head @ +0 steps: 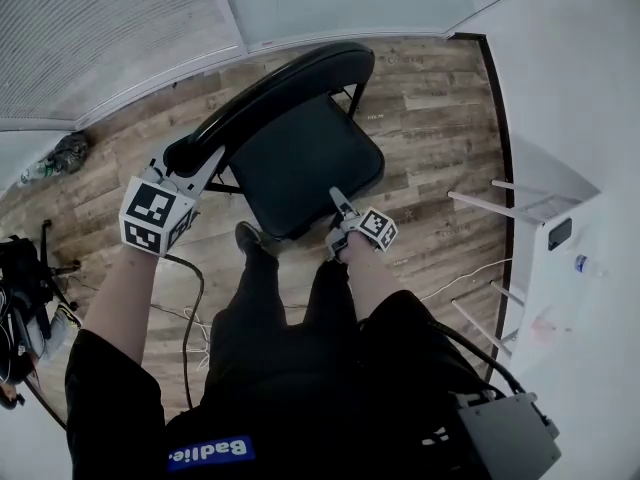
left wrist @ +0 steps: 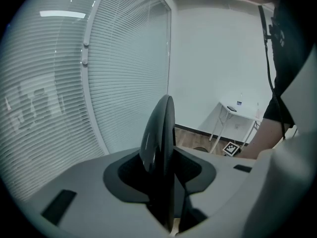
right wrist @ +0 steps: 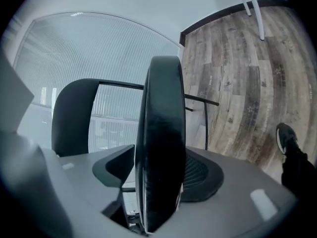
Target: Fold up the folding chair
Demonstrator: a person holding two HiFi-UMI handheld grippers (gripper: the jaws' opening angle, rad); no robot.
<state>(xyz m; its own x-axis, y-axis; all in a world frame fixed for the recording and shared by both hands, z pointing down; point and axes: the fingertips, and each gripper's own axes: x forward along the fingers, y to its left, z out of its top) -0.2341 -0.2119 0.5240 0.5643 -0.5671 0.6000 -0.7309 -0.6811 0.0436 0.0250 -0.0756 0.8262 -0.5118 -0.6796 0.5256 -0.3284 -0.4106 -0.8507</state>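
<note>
Wooden flooring (head: 440,118) is carrying the folding chair (head: 330,138), standing open before you. Your left gripper (head: 203,160) is clamping the backrest (head: 270,93); your right gripper (head: 338,203) is clamping the seat (head: 290,173) at its front edge. Folding is barely beginning: the seat is still needing to swing up.

The only lettering is white print on a blue patch (head: 211,454) on the person's black top, seen upside down and left unread as it may be a name tag; the black-and-white square markers (head: 152,214) on the gripper cubes carry coded patterns, no letters or digits.
</note>
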